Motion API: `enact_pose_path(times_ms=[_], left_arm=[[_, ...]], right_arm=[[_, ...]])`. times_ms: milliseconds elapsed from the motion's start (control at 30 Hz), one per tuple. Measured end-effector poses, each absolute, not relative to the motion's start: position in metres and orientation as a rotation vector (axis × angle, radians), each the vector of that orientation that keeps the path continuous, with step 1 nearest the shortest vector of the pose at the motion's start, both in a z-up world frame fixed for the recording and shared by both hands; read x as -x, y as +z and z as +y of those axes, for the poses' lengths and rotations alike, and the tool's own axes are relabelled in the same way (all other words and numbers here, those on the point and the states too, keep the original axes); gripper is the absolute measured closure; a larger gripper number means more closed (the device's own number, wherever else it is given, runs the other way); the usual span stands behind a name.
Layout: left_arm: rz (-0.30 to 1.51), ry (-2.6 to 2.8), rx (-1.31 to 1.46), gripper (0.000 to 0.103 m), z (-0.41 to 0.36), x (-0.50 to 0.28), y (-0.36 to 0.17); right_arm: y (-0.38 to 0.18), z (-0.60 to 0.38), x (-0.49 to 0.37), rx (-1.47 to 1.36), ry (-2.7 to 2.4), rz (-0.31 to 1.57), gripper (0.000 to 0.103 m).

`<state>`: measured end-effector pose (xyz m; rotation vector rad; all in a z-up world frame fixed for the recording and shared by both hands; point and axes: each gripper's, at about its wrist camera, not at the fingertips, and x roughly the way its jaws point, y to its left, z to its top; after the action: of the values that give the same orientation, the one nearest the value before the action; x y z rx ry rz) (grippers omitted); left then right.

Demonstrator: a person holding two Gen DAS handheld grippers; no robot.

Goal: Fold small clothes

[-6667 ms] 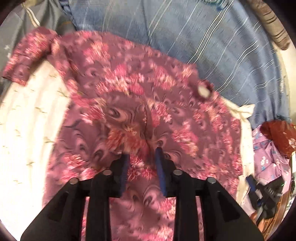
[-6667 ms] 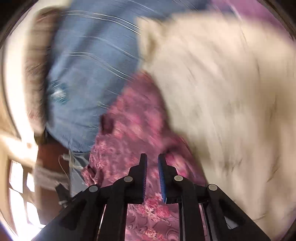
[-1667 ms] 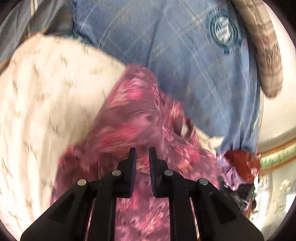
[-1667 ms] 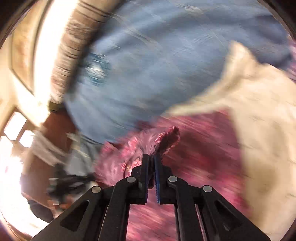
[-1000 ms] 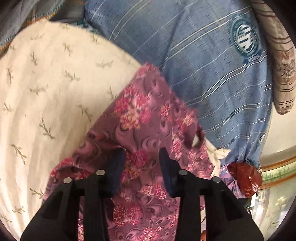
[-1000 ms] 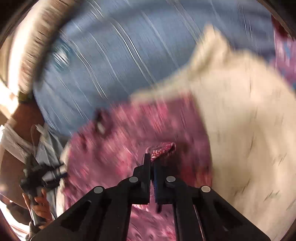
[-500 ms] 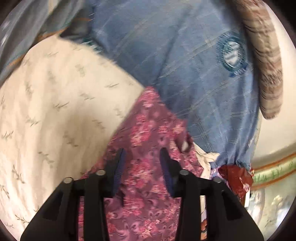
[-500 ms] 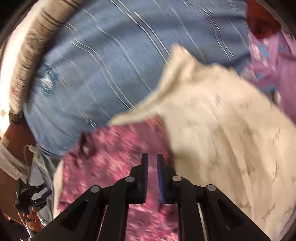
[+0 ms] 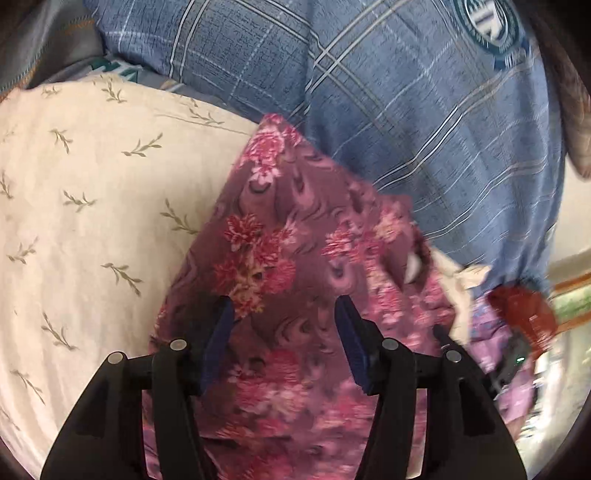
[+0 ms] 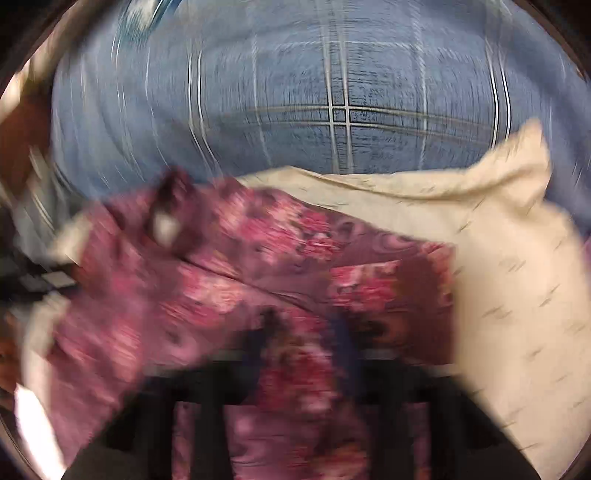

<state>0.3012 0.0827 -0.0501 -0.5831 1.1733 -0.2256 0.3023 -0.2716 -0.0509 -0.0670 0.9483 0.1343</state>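
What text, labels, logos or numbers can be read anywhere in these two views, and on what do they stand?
Round teal and white emblem on the blue plaid cotton sheet: it carries lettering, but cropped by the picture's edge and too small to read.
Maroon floral fabric garment: no text.
Cream leaf-print cloth: no text.
Right wrist view: too blurred to read anything.

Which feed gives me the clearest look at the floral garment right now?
The left wrist view: the floral garment is sharp there, its pointed folded end lying on the cream sheet. The right wrist view shows the same garment only smeared by motion blur, so its edges and folds are hard to read.
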Motion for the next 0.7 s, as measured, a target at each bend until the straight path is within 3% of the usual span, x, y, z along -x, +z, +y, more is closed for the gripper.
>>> enact_pose_path(times_ms=[33,133,300,400,433,467,500,533,567,700], left_arm=[[1.166,-0.206,0.543,0.048,0.081,-0.302,-0.054],[1.158,-0.202,0.529,0.048,0.08,-0.302,-0.053],[1.087,-0.311,0.583,0.047,0.083,-0.282,-0.027],[1.121,-0.331,0.578,0.042,0.077,-0.267,-0.043],[1.15,-0.319,0.553,0.044,0.074,-0.266,-0.054],[1.132,-0.321,0.535,0.046,0.073,-0.262,-0.058],[1.118,-0.318,0.54,0.046,0.075,-0.259,-0.053],[1.126,-0.314,0.563,0.046,0.077,-0.259,-0.048],[1.133,-0.331,0.611,0.046,0.08,-0.261,-0.041],[1.094,-0.353,0.618,0.043,0.08,-0.272,-0.018]], right_arm=[[-0.052,-0.273,-0.302,0.107,0.102,0.923,0.103],[-0.066,-0.3,-0.31,0.019,0.012,0.962,0.103],[-0.035,-0.327,-0.273,-0.382,0.249,0.864,0.096],[-0.049,-0.321,-0.25,-0.374,0.295,0.875,0.083],[-0.063,-0.318,-0.249,-0.337,0.27,0.918,0.084],[-0.082,-0.316,-0.248,-0.307,0.244,0.98,0.094],[-0.082,-0.319,-0.245,-0.318,0.239,0.948,0.096],[-0.078,-0.321,-0.244,-0.338,0.231,0.944,0.095],[-0.071,-0.323,-0.246,-0.372,0.225,0.96,0.088],[-0.032,-0.31,-0.263,-0.395,0.302,0.866,0.087]])
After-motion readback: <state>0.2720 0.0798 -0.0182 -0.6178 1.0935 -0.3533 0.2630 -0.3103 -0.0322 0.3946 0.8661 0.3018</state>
